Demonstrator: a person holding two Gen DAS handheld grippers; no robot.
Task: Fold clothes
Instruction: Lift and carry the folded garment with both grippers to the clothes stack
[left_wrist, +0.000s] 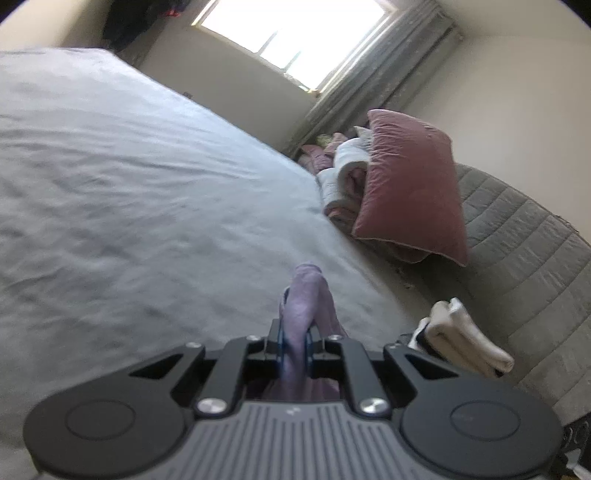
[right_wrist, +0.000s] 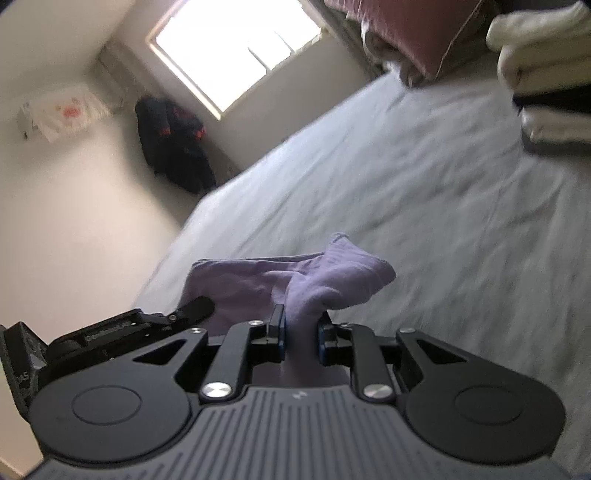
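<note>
Bed (left_wrist: 129, 177): purple garment (right_wrist: 332, 280) pinched in left gripper (left_wrist: 295, 338) and right gripper (right_wrist: 301, 332), lifted above bed, unfolded; folded stack (right_wrist: 546, 74) beyond.

Blown-out window (left_wrist: 291, 33) backlight, motion blur

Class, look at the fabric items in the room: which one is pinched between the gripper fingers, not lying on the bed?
The lilac cloth garment: both the left gripper and right gripper clamp it, unlike the dusty-pink pillow and cream folded towels.
</note>
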